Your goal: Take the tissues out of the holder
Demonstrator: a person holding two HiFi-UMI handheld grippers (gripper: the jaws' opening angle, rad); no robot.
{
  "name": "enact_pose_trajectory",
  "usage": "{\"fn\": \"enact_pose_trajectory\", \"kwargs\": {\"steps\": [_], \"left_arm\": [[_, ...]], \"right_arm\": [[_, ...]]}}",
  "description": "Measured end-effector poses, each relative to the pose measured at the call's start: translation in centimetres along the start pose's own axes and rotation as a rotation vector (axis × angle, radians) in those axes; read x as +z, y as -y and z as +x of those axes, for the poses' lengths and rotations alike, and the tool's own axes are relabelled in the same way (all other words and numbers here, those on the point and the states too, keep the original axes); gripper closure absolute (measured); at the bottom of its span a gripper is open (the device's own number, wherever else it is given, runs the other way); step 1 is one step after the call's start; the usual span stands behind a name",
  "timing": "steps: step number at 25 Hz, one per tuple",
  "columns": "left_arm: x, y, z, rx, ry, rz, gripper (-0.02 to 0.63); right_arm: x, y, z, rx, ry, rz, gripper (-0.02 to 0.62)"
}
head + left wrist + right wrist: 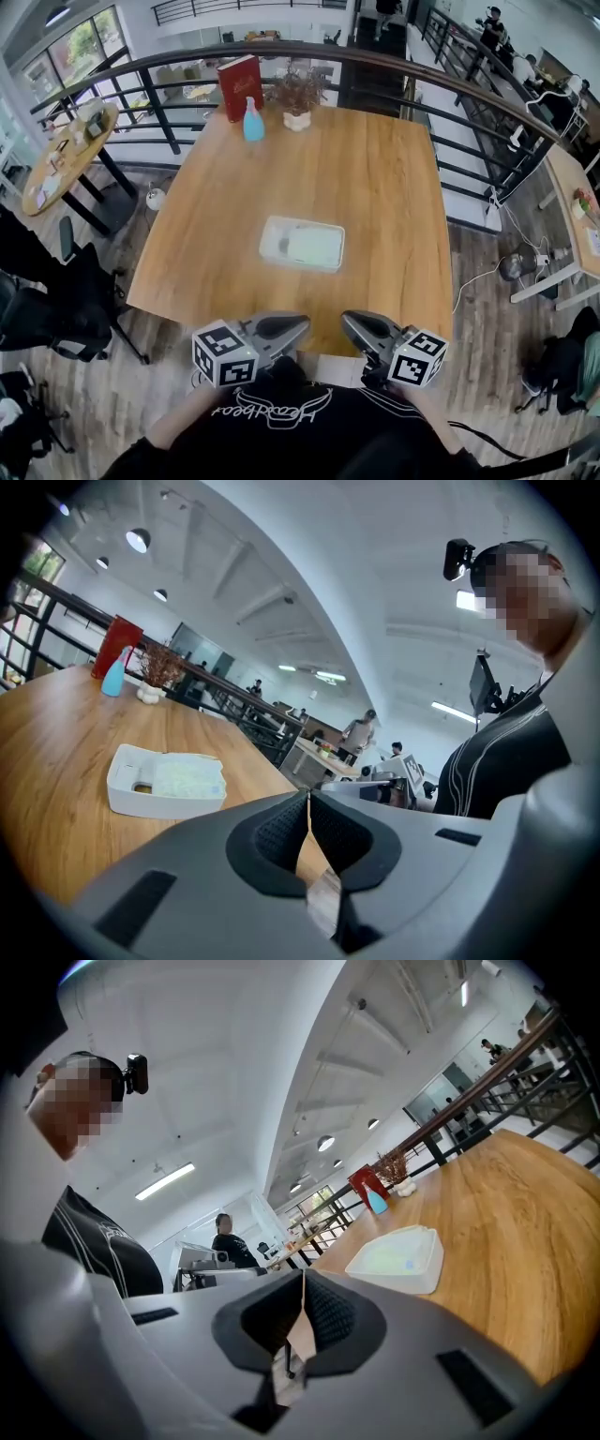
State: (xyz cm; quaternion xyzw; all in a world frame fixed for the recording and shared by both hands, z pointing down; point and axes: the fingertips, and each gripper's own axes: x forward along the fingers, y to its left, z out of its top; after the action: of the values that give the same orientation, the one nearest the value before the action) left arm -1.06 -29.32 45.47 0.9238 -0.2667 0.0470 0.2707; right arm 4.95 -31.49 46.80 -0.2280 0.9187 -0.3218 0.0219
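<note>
A white tissue holder (272,246) lies near the middle of the wooden table (375,187), with a pale green pack of tissues (314,247) inside it. Both grippers hover at the table's near edge, close to my chest and well short of the holder. The left gripper (304,324) is shut with nothing between its pads, and so is the right gripper (345,322); their tips point toward each other. The left gripper view has the holder (127,789) and tissues (189,778) beyond the shut left gripper (308,803). In the right gripper view the holder (398,1260) lies past the shut right gripper (302,1283).
A red book (241,87), a blue bottle (253,122) and a dried plant in a white pot (296,101) stand at the table's far edge. A dark railing (169,112) runs behind it. A round table (70,155) and black chairs (56,309) are to the left.
</note>
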Motion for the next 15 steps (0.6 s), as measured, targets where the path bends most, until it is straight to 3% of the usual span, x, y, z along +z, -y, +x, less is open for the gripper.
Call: {"fn": "enact_pose_trajectory", "kwargs": {"steps": [7,15], "left_arm": [[3.8,-6.3,2.3,-0.052,-0.034,-0.007,0.591],[5.8,-14.0,3.9,0.047,-0.067,0.024,0.589]], "right_arm": [[2.9,3.7,3.9,-0.076,0.005,0.016,0.577],[4.9,6.9,7.1,-0.125,0.024,0.038,0.577]]}}
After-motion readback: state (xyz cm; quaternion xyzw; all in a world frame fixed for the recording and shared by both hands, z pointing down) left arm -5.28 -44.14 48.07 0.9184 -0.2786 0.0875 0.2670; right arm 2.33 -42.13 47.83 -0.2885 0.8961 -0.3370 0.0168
